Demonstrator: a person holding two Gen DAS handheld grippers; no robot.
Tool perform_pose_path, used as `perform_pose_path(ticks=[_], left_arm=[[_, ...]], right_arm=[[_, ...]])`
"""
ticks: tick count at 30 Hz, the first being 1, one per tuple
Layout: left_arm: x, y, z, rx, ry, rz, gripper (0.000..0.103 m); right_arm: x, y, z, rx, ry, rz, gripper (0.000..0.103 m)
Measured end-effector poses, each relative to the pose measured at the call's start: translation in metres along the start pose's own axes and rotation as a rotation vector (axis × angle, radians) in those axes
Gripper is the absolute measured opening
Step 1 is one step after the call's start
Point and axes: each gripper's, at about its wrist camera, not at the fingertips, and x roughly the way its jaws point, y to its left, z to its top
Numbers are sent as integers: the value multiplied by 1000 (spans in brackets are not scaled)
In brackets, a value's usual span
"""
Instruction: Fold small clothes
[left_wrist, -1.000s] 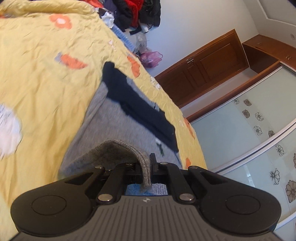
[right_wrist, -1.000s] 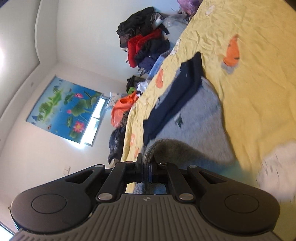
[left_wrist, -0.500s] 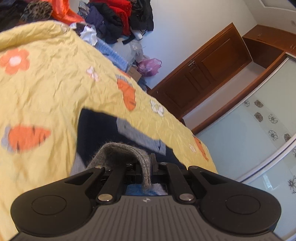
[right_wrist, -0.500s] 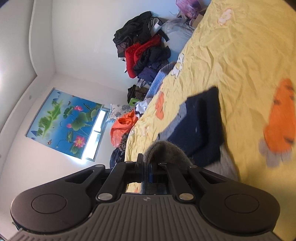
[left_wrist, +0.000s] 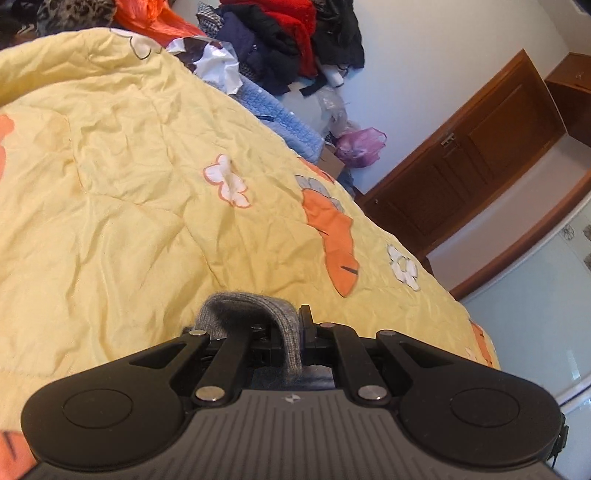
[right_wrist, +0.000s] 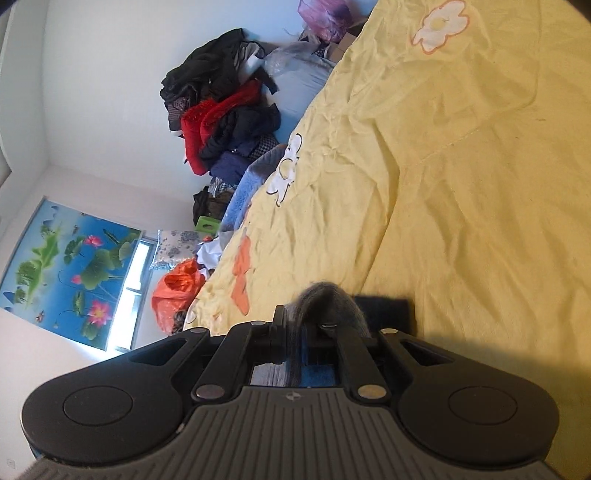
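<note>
My left gripper (left_wrist: 295, 332) is shut on a fold of the grey knit garment (left_wrist: 240, 310), which humps up just ahead of the jaws. My right gripper (right_wrist: 295, 328) is shut on another edge of the same grey garment (right_wrist: 328, 299). A strip of the garment's dark navy part (right_wrist: 384, 306) shows just beyond the right gripper. The rest of the garment is hidden under both grippers. Both are held over the yellow quilt (left_wrist: 129, 203) with orange and white flower prints.
A heap of red, black and blue clothes (left_wrist: 280, 40) lies past the bed's far edge; it also shows in the right wrist view (right_wrist: 225, 122). An orange bag (right_wrist: 177, 291), a purple bag (left_wrist: 360, 147) and brown wooden doors (left_wrist: 472, 147) are beyond the bed.
Both grippers have carried the grey garment's edge forward over the rest of it. The flat grey and navy cloth seen ahead earlier is now out of view beneath the grippers.
</note>
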Motion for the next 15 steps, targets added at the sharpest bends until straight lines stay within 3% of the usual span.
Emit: perform_pose_path(ticks=[1, 2, 3, 4, 5, 7, 8, 11, 15], left_arm=[[6, 6, 1, -33, 13, 6, 9], [11, 13, 2, -83, 41, 1, 16], [13, 21, 1, -142, 64, -14, 23], [10, 27, -1, -179, 59, -31, 42], [2, 32, -4, -198, 29, -40, 63], [-28, 35, -11, -196, -84, -23, 87], [-46, 35, -15, -183, -141, 7, 94], [-95, 43, -34, -173, -216, 51, 95], [-145, 70, -82, -303, -169, -38, 95]], right_arm=[[3, -3, 1, 17, -12, -28, 25], [5, -7, 2, 42, -22, -46, 46], [3, -9, 0, 55, -43, -28, 55], [-4, -9, -2, 56, -66, -1, 61], [-10, -7, -5, 45, -84, 1, 67], [-27, 1, -15, -16, -107, -15, 71], [-37, 5, -21, -58, -111, -32, 71], [-72, 13, -48, -183, -119, -81, 72], [-126, -2, -96, -224, -100, -136, 76]])
